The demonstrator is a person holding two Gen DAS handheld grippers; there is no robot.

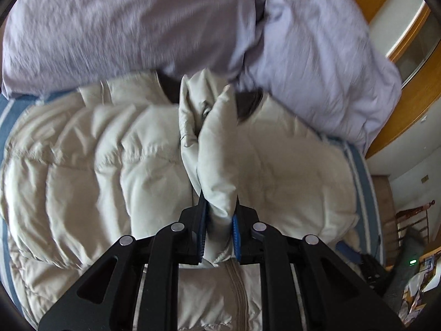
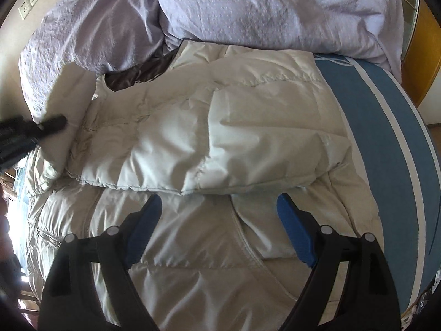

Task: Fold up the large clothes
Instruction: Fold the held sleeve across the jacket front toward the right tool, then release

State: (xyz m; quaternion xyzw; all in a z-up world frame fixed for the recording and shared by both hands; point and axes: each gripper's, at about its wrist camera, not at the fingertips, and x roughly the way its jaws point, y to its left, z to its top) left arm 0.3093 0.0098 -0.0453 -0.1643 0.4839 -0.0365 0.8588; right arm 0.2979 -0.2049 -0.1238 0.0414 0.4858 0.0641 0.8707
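A cream puffer jacket point(image 1: 110, 160) lies spread on the bed, its dark lining showing at the collar point(image 1: 171, 88). My left gripper point(image 1: 219, 207) is shut on one sleeve point(image 1: 217, 143) and holds it lifted above the jacket's middle. In the right wrist view the other sleeve point(image 2: 220, 127) lies folded across the jacket body point(image 2: 193, 270). My right gripper point(image 2: 219, 207) is open and empty just above the body, close to the folded sleeve's edge. The left gripper point(image 2: 52, 122) shows at that view's left edge with the lifted sleeve.
A lilac duvet point(image 1: 137, 22) is bunched at the head of the bed, also in the right wrist view point(image 2: 261, 8). A blue sheet with white stripes point(image 2: 386, 127) covers the mattress. A wooden frame point(image 1: 413, 104) and floor clutter point(image 1: 413, 281) are on the right.
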